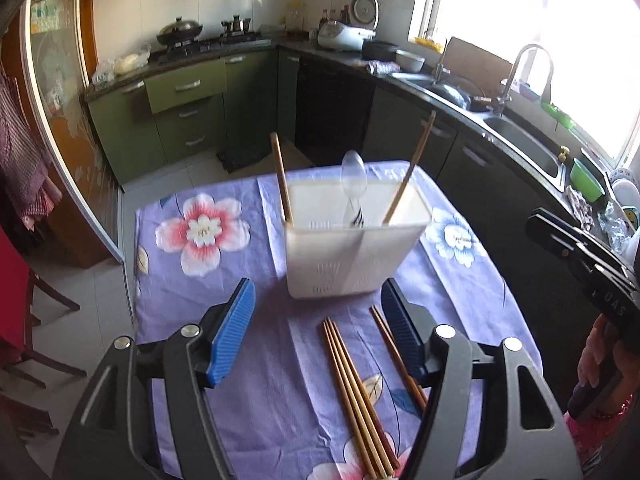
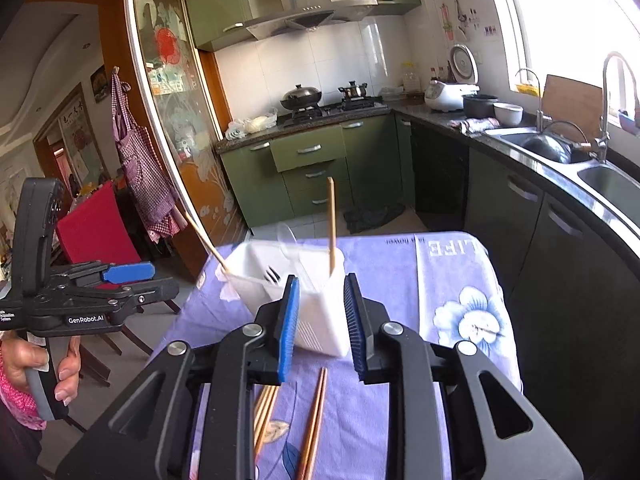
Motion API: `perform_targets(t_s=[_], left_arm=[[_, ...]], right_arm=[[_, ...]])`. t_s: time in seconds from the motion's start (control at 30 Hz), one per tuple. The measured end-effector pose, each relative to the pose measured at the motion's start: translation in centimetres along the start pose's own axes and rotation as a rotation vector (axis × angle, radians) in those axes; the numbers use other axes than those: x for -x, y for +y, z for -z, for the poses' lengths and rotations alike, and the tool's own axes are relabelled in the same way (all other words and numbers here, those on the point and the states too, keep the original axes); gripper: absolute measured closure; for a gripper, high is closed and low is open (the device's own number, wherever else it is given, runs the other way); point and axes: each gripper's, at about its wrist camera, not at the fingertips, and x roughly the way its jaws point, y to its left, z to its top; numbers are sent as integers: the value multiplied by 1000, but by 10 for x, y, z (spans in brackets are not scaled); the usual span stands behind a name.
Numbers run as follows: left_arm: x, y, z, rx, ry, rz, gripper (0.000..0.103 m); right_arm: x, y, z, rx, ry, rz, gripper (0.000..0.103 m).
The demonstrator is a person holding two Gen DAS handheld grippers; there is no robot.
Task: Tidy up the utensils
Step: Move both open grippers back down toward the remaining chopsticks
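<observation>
You hold both grippers — left gripper (image 1: 318, 326) and right gripper (image 2: 322, 322) — spread wide and empty above loose chopsticks (image 1: 354, 394), facing the white utensil holder (image 1: 352, 248).

Chopsticks (image 1: 356, 392) on tablecloth (image 1: 224, 288) before utensil holder (image 1: 352, 256).

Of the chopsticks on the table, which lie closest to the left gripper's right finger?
The separate pair of chopsticks, running partly under that finger. The bundle of chopsticks lies farther left, in the middle of the open left gripper.
</observation>
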Motion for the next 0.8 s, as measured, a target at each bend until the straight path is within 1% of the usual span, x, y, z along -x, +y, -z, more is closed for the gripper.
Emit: perform_targets(t_s=[0.03,0.07,0.17,0.2,0.23,0.27,0.37,0.47,0.6,0.8], left_arm=[[-14,1,14,18,42,10,41],[-29,-1,26,29,82,8,44],[-73,0,59,61,215,14,57],[-86,1,67,74,249,13,63],[-95,3,72,83,267,3,65],[-102,3,77,93,276,-12,67],[-117,3,84,97,292,-43,67],[-128,4,85,106,321,-36,67],[-131,2,82,96,325,-37,67],[-138,-5,79,75,351,-62,67]], right_arm=[[-4,-4,12,-6,21,16,68],[-8,-8,23,-9,42,27,67],[-21,-19,52,-34,105,28,67],[-24,-23,59,-43,121,25,67],[-27,-26,65,-50,134,22,67],[-29,-29,71,-59,142,17,67],[-36,-35,81,-72,164,10,67],[-40,-38,86,-82,177,9,67],[-41,-44,89,-101,182,6,67],[-41,-45,86,-111,178,-6,67]])
